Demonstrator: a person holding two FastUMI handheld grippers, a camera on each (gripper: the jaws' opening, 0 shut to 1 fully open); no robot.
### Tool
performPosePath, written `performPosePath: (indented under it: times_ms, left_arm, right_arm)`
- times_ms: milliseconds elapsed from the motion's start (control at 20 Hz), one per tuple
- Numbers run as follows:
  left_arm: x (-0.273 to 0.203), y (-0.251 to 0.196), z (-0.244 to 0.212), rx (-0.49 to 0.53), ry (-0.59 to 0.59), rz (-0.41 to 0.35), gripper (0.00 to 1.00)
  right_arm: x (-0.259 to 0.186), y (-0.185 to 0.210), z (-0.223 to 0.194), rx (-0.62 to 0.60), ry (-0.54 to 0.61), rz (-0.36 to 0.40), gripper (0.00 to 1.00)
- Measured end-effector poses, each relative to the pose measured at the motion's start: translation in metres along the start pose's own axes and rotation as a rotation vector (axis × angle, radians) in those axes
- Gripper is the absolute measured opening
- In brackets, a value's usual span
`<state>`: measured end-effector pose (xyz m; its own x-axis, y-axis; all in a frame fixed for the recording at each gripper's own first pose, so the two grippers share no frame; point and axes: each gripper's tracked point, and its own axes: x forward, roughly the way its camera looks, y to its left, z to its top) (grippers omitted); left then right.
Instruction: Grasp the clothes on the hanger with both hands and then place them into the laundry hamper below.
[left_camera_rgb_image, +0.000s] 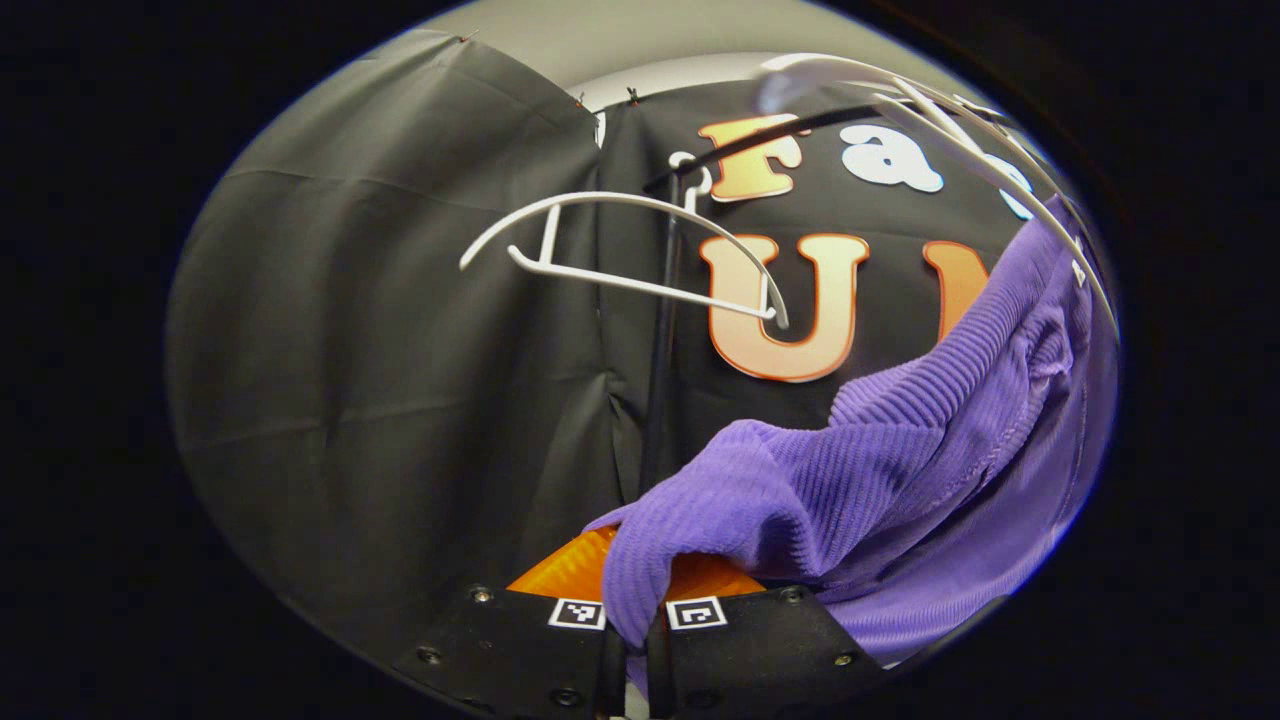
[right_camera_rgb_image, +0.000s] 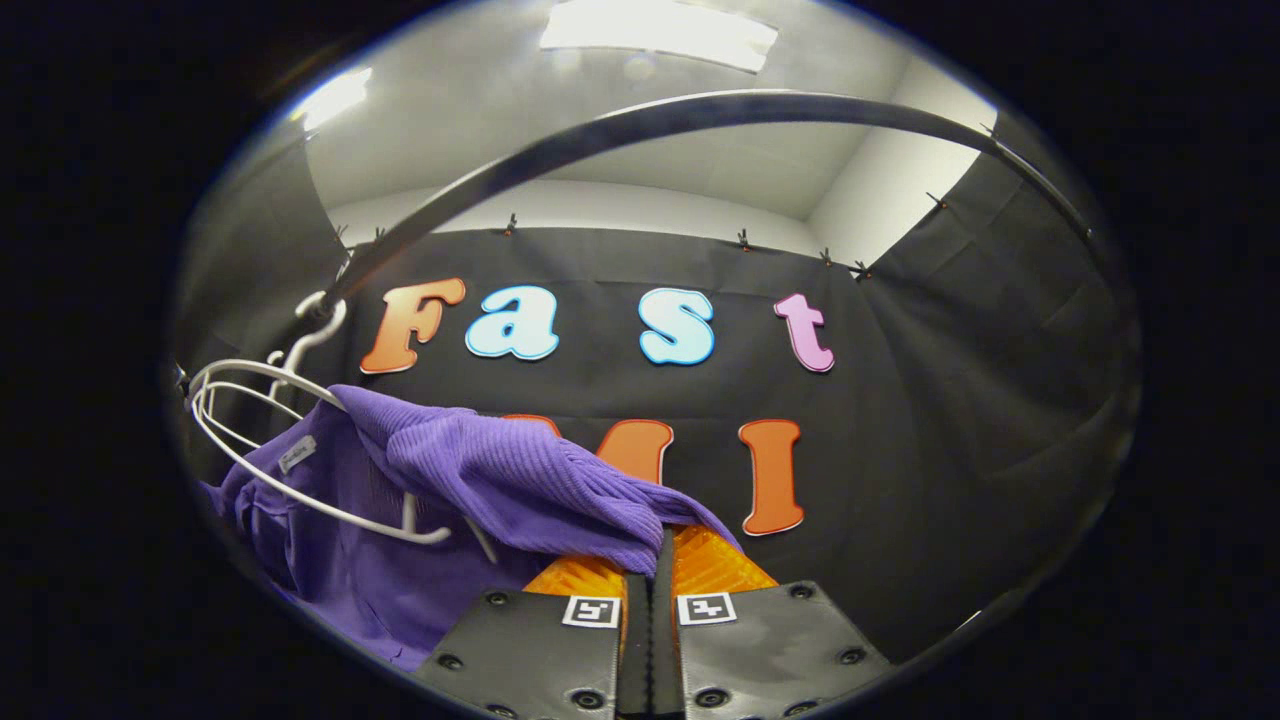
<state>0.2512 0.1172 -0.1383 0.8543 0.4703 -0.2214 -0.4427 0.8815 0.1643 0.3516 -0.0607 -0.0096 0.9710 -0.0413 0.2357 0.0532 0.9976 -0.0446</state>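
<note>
A purple ribbed garment (left_camera_rgb_image: 900, 470) hangs from a white hanger (left_camera_rgb_image: 960, 130) at the upper right of the left gripper view. One shoulder of it is pulled down into my left gripper (left_camera_rgb_image: 633, 625), which is shut on the cloth. In the right gripper view the purple garment (right_camera_rgb_image: 480, 470) drapes over a white hanger (right_camera_rgb_image: 300, 490) at the left. Its other shoulder runs into my right gripper (right_camera_rgb_image: 650, 590), which is shut on the fabric. The hamper is out of sight.
An empty white hanger (left_camera_rgb_image: 620, 245) hangs on the dark rail (left_camera_rgb_image: 760, 135) left of the garment. The rail (right_camera_rgb_image: 640, 125) arcs overhead in the right gripper view. A dark upright pole (left_camera_rgb_image: 662, 330) stands behind the empty hanger. Black cloth walls close the booth.
</note>
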Motion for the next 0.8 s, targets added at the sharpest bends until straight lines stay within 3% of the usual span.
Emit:
performPosePath:
  times_ms: [200,400,600,800]
  left_arm:
    - [-0.009,-0.013,-0.017,0.03,0.026,-0.034,0.08]
    - [-0.02,-0.022,-0.021,0.03,0.03,-0.072,0.08]
    - [-0.028,-0.022,-0.029,0.048,0.037,-0.072,0.08]
    - [-0.033,-0.022,-0.037,0.021,0.062,-0.07,0.08]
  right_arm:
    - [0.01,-0.003,-0.016,-0.092,0.02,-0.023,0.07]
    - [0.023,-0.009,-0.056,-0.035,0.149,-0.023,0.07]
    - [0.03,-0.004,-0.088,-0.143,0.186,-0.022,0.08]
    - [0.029,-0.008,-0.117,-0.171,0.245,-0.036,0.08]
